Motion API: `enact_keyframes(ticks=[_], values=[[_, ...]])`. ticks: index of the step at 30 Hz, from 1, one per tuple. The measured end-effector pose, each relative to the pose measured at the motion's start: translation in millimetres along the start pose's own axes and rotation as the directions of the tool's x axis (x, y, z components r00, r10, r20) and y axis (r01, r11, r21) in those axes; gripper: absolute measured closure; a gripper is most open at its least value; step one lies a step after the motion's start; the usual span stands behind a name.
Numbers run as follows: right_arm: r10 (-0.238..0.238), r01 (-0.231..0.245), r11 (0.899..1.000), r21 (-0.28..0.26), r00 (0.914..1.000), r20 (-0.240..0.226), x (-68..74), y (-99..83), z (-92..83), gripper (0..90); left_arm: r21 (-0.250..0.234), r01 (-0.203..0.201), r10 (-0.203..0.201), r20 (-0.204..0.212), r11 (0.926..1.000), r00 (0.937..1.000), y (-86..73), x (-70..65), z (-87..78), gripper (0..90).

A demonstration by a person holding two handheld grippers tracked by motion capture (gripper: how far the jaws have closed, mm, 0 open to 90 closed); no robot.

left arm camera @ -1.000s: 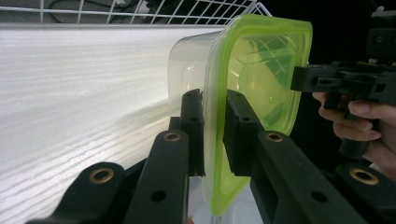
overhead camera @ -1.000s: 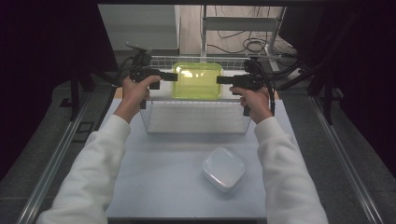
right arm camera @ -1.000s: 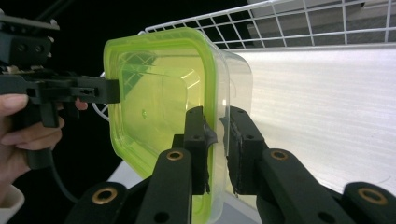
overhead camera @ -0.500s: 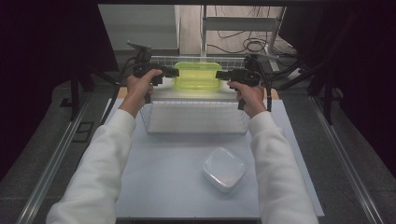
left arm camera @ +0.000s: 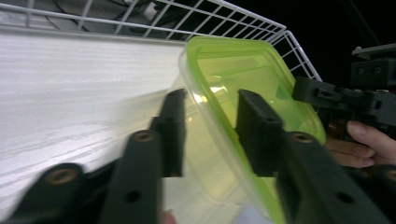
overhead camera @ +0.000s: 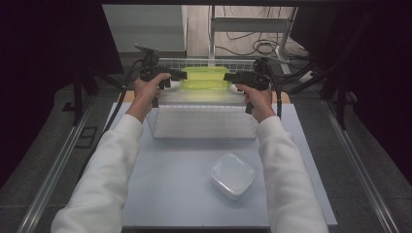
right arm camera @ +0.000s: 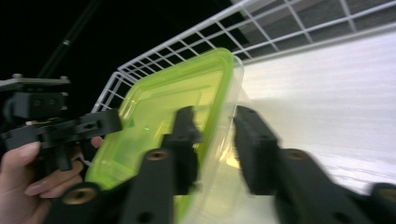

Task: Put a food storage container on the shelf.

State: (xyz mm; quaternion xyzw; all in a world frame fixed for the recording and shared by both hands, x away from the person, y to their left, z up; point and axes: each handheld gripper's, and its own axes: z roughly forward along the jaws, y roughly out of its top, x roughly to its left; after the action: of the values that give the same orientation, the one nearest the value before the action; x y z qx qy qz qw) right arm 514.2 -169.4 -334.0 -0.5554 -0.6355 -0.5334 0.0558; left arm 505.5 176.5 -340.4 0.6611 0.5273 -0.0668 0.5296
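Note:
A clear container with a yellow-green lid (overhead camera: 205, 77) is at the far end of the white wire basket (overhead camera: 204, 124). My left gripper (overhead camera: 180, 75) is at its left end and my right gripper (overhead camera: 231, 76) at its right end. In the left gripper view the container's rim (left arm camera: 243, 70) runs between the jaws of my left gripper (left arm camera: 212, 126), which have just been opening, with gaps showing. In the right gripper view my right gripper (right arm camera: 219, 140) straddles the rim (right arm camera: 163, 107) the same way, its jaws also just opened. Both grippers are open.
A small clear lidded box (overhead camera: 232, 174) lies on the white table top (overhead camera: 170, 194), near the front right. The basket's wire walls (left arm camera: 224, 18) rise close behind the container. Dark stands and cables flank the table's far side.
Both hands carried the container farther away and down into the basket's far end. The jaws of both grippers now stand wider apart around its rim.

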Motion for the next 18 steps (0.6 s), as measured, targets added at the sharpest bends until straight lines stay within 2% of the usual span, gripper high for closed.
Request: enact_keyframes(ticks=[3, 6, 8, 11, 13, 14, 15, 17, 18], values=[[-0.007, 0.008, 0.999, -0.042, 0.9998, 0.021, -3.4, -1.2, -4.1, 50.7, -0.031, -0.05, 0.049, -0.03, 0.9983, 0.9984, -1.8, -4.2, -2.0, 48.3], [0.01, -0.012, 0.996, -0.086, 0.9996, -0.026, -6.7, -2.3, -11.7, 45.4, -0.08, -0.088, 0.084, -0.05, 0.993, 0.9952, -2.6, -10.1, -8.2, 38.9], [0.009, -0.014, 0.995, -0.094, 0.9986, -0.051, -4.7, -4.1, -16.5, 43.2, -0.105, -0.116, 0.111, -0.057, 0.9877, 0.9922, -2.8, -13.3, -15.0, 34.5], [-0.038, 0.032, 0.993, -0.114, 0.9981, -0.049, 4.3, -9.2, -23.8, 41.1, -0.128, -0.164, 0.156, -0.071, 0.9781, 0.9852, -5.8, -20.3, -25.8, 30.4], [-0.057, 0.051, 0.99, -0.13, 0.9973, -0.045, 10.1, -12.2, -30.2, 40.7, -0.129, -0.203, 0.194, -0.081, 0.9706, 0.9777, -10.0, -26.6, -32.1, 29.0], [-0.057, 0.051, 0.99, -0.13, 0.9973, -0.045, 10.1, -12.2, -30.2, 40.7, -0.129, -0.203, 0.194, -0.081, 0.9706, 0.9777, -10.0, -26.6, -32.1, 28.8], [-0.074, 0.067, 0.988, -0.142, 0.9959, -0.051, 13.7, -15.1, -36.4, 40.6, -0.123, -0.242, 0.233, -0.089, 0.9624, 0.9685, -15.5, -34.0, -38.4, 28.5], [-0.11, 0.102, 0.983, -0.153, 0.9927, -0.049, 16.9, -17.9, -44.0, 40.1, -0.104, -0.294, 0.283, -0.109, 0.9501, 0.9529, -22.4, -41.5, -45.0, 28.3], [-0.134, 0.126, 0.981, -0.15, 0.9901, -0.042, 19.0, -19.2, -48.0, 39.8, -0.104, -0.303, 0.293, -0.101, 0.9473, 0.9508, -26.2, -44.2, -48.0, 28.3]])
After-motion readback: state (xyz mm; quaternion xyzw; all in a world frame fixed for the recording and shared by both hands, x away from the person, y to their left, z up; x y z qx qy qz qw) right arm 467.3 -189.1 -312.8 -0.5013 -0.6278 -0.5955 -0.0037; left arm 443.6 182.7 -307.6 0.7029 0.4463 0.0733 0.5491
